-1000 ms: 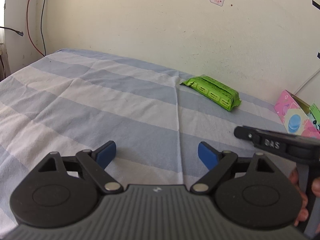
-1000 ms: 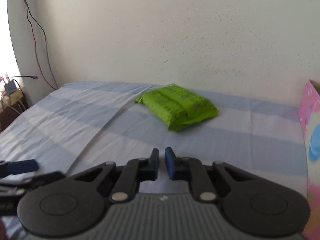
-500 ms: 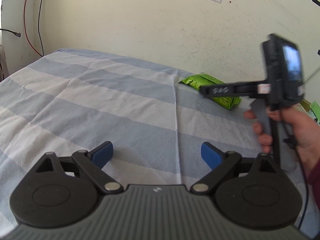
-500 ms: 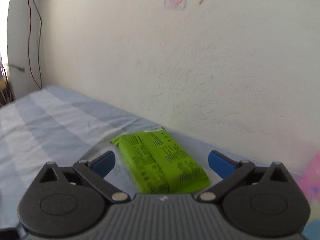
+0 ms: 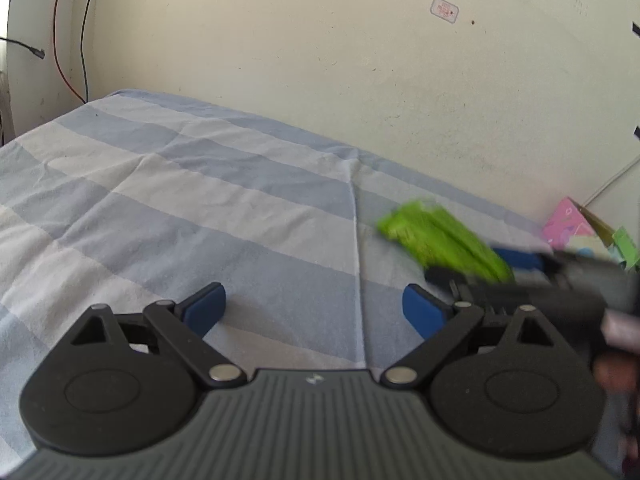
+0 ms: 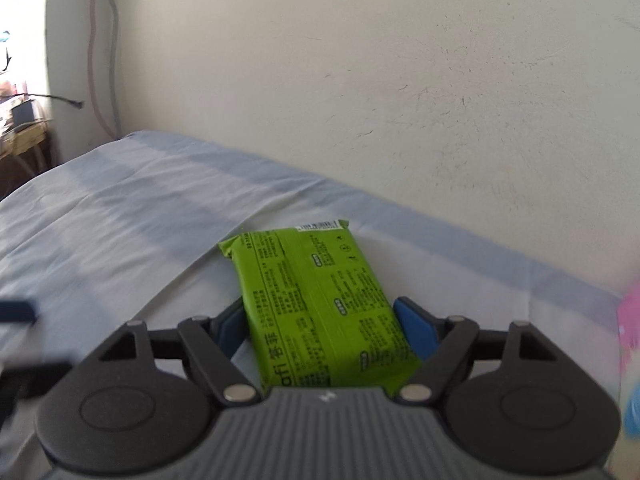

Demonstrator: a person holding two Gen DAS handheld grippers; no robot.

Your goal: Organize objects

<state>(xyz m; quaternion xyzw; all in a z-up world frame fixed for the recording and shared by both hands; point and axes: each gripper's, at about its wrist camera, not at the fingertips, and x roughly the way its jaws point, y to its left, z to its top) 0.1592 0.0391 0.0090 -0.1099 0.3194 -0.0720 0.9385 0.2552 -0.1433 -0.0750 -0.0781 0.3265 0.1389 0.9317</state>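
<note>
Green packet (image 6: 320,304) between closing right gripper (image 6: 320,328) pads

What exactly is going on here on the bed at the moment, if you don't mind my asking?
A person is tidying things on a striped bedsheet with a handheld gripper in each hand. The right gripper has just been closing its fingers around a green packet, which lies between them; the blue pads sit against its sides. The left gripper hovers open over bare sheet with nothing between its fingers. A pink box stands by the wall.
</note>
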